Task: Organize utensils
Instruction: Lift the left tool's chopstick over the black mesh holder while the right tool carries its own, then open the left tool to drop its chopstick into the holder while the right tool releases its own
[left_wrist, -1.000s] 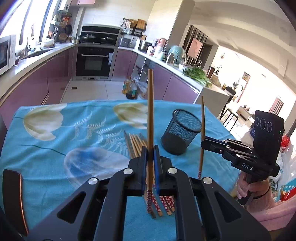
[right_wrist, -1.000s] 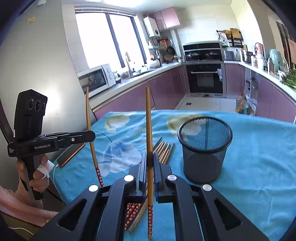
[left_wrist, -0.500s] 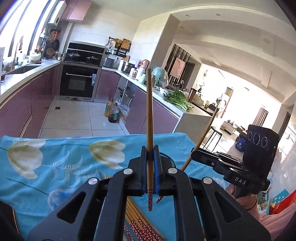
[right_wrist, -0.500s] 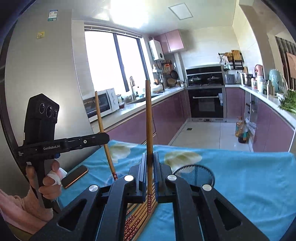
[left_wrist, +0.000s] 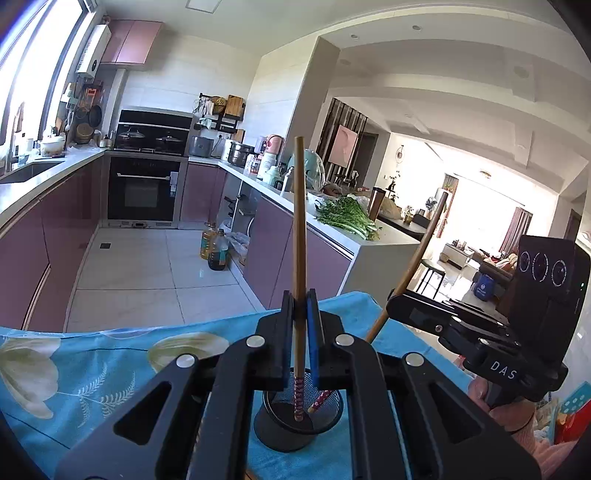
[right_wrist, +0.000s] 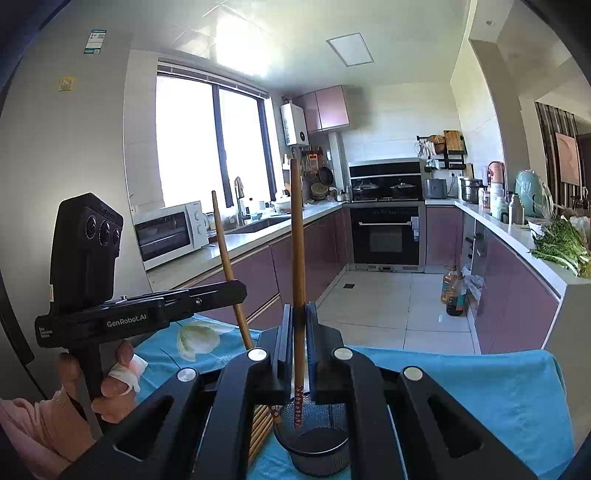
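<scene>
My left gripper is shut on a brown chopstick that stands upright. Its red patterned lower end hangs in the mouth of the black mesh cup on the blue flowered cloth. My right gripper is shut on a second chopstick, whose tip also dips into the mesh cup. In the left wrist view the right gripper comes in from the right with its chopstick tilted. In the right wrist view the left gripper comes in from the left.
Several more chopsticks lie on the cloth just left of the cup. A hand grips the left handle. Beyond the table's far edge is tiled floor with oil bottles, between purple kitchen counters.
Both grippers have risen and moved over the mesh cup, each still holding its chopstick. The patterned ends now hang in the cup's mouth, and the right gripper's chopstick has tilted.
</scene>
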